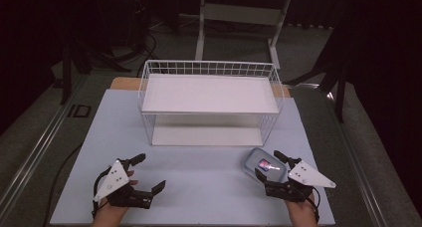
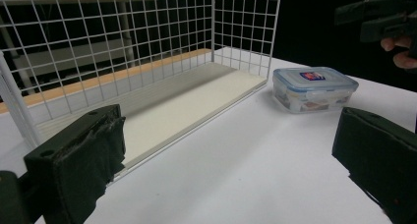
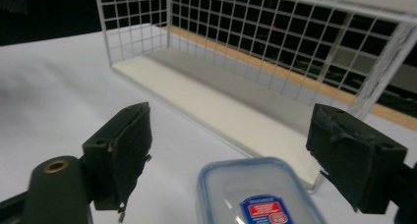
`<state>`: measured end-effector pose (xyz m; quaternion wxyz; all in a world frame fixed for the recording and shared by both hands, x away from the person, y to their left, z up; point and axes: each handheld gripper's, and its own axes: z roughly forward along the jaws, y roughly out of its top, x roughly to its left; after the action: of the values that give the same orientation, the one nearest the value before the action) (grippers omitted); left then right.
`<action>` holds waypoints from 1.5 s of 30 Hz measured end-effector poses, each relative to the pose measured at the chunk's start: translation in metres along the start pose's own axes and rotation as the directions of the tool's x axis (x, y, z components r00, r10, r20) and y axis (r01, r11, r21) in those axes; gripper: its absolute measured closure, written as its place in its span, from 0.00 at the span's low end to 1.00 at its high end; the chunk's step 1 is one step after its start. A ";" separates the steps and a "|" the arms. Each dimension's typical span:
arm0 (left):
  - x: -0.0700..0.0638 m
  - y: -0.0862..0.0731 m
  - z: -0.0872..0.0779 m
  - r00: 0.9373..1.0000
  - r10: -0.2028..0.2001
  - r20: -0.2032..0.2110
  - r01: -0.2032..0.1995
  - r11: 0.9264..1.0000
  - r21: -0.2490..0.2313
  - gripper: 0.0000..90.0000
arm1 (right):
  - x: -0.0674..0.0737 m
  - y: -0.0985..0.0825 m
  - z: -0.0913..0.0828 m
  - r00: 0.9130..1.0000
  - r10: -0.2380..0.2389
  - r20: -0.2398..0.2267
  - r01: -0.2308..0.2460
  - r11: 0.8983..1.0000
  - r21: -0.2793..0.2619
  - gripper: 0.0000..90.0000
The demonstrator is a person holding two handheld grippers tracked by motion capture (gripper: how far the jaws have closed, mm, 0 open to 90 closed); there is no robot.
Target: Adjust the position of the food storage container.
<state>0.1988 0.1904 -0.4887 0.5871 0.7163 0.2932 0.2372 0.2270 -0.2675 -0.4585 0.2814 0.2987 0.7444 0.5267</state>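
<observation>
Left gripper (image 1: 149, 173): black, two-jawed, held in a hand at the near-left part of the white tabletop (image 1: 199, 187); jaws wide apart with nothing between them, well clear of any item; a grey three-cornered plate on top. Wire shelf rack (image 1: 209, 100): white grid walls, two white boards, one above the other, standing at the middle of the tabletop toward its far edge; in the left gripper view its lower board (image 2: 187, 106) runs away from the open jaws. Food container (image 1: 266, 165): small, clear, rectangular, with a snap-on lid bearing a red and blue label; it rests flat on the tabletop just in front of the rack's near-right corner, toward the near-right part of the surface, apart from the rack. Right gripper (image 1: 268, 166): black, held in a hand at the near-right corner of the tabletop; jaws spread wide, one on either side of the container's near end, pads not pressing on it. In the right gripper view the container's lid (image 3: 255, 194) lies low between the two jaws, with clear gaps at both sides.
</observation>
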 end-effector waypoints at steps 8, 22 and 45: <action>0.000 0.000 0.001 1.000 -0.005 0.004 0.005 1.000 0.004 0.00 | -0.007 0.019 -0.007 0.996 0.065 -0.063 -0.069 0.996 -0.054 0.14; -0.003 0.000 0.000 1.000 0.007 0.014 -0.007 1.000 -0.003 0.00 | -0.038 -0.006 -0.002 0.989 0.139 -0.057 -0.128 0.978 0.163 0.69; -0.003 0.000 0.001 1.000 0.015 0.005 -0.015 1.000 0.001 0.00 | -0.062 -0.071 -0.029 0.991 0.126 0.041 -0.132 0.900 0.416 1.00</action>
<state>0.1974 0.1875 -0.4889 0.5858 0.7193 0.2864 0.2399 0.2365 -0.3500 -0.5111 0.1803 0.4040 0.8166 0.3708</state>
